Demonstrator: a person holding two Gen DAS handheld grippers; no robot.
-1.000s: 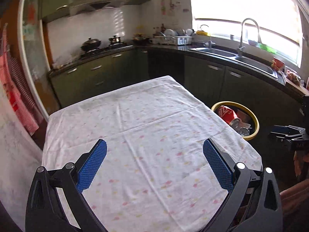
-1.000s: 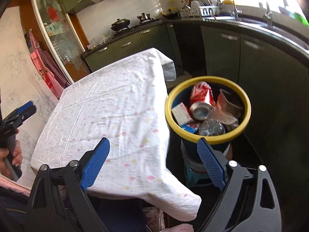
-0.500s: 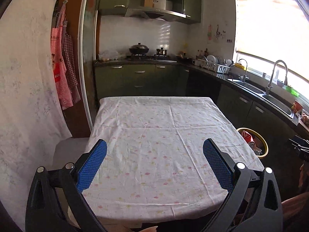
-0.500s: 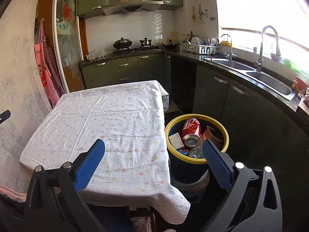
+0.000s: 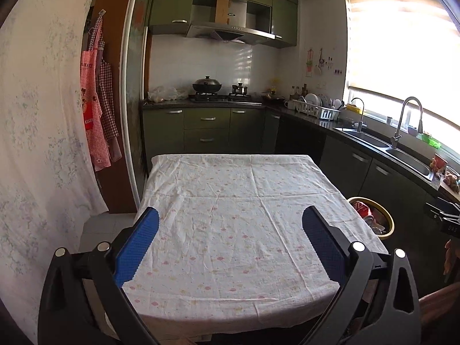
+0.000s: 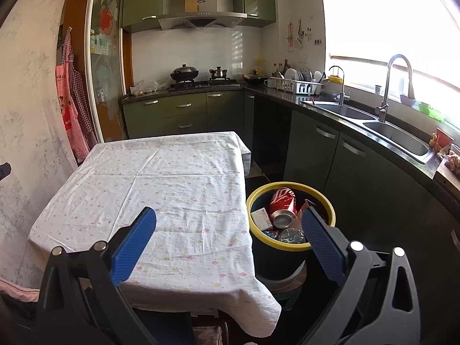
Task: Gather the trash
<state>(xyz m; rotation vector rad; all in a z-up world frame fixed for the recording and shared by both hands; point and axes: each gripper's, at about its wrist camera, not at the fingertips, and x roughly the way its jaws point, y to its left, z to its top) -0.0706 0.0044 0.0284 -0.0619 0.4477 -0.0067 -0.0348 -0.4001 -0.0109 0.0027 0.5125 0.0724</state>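
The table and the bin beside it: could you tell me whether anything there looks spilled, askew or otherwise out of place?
Nothing stands out. The tablecloth is creased but has nothing lying on it, and the trash, including a red can, sits inside the yellow-rimmed bin beside the table. No spill shows.

The left gripper (image 5: 230,227) tilts gently downward, its blue pads (image 5: 137,244) spread wide with nothing between them. The right gripper (image 6: 228,227) slopes down likewise, jaws having just been opening, now gaping and empty.
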